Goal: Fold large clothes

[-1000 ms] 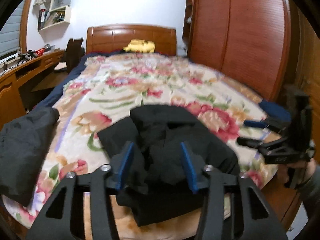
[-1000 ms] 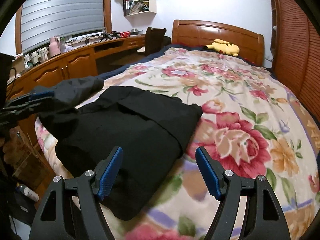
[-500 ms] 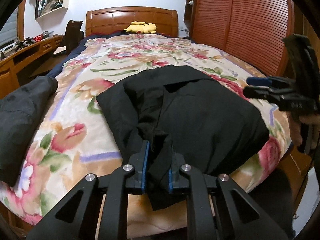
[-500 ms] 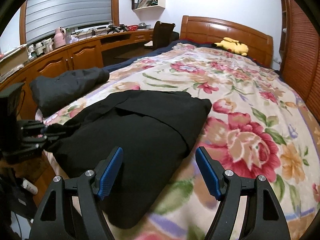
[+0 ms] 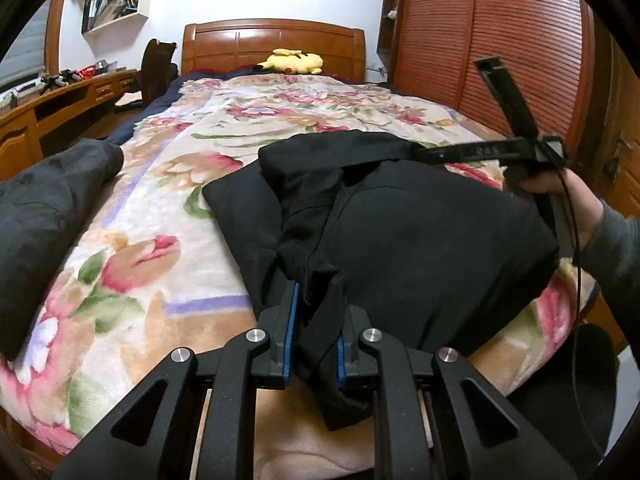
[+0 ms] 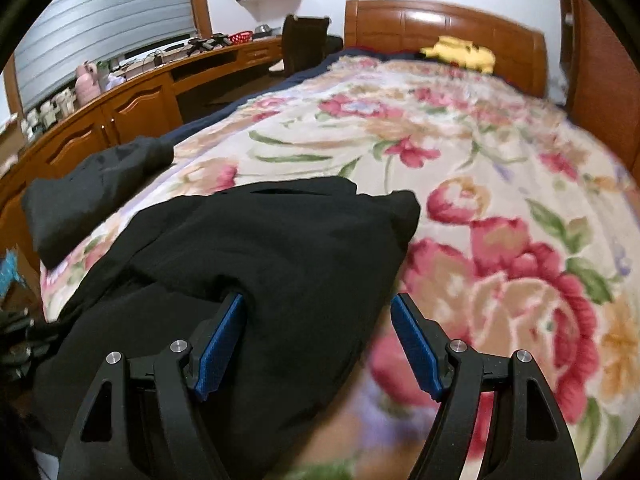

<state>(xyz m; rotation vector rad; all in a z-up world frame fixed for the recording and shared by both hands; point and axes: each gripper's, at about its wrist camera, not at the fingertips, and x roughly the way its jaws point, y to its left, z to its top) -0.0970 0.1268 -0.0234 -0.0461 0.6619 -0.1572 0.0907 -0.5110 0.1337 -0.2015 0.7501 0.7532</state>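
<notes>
A black garment (image 5: 420, 232) (image 6: 280, 240) lies bunched and partly folded at the foot of the bed, on a floral blanket (image 5: 160, 200) (image 6: 500, 200). My left gripper (image 5: 318, 300) is shut on a fold of this garment at its near edge, where the cloth hangs over the bed's end. My right gripper (image 6: 318, 300) is open and low over the garment's right side. Its left finger is sunk into the cloth and its right finger stands at the cloth's edge. In the left wrist view the right gripper (image 5: 440, 154) reaches in from the right, held by a hand (image 5: 560, 196).
A second dark garment (image 5: 44, 208) (image 6: 100, 184) lies rolled on the bed's left edge. A yellow plush toy (image 5: 292, 62) sits by the headboard. A wooden desk (image 6: 140, 100) runs along the left, a wardrobe (image 5: 480, 40) stands on the right.
My left gripper sank onto the black garment and shut on a fold of it. My right gripper moved in from the right side and came down over the garment, still open.
</notes>
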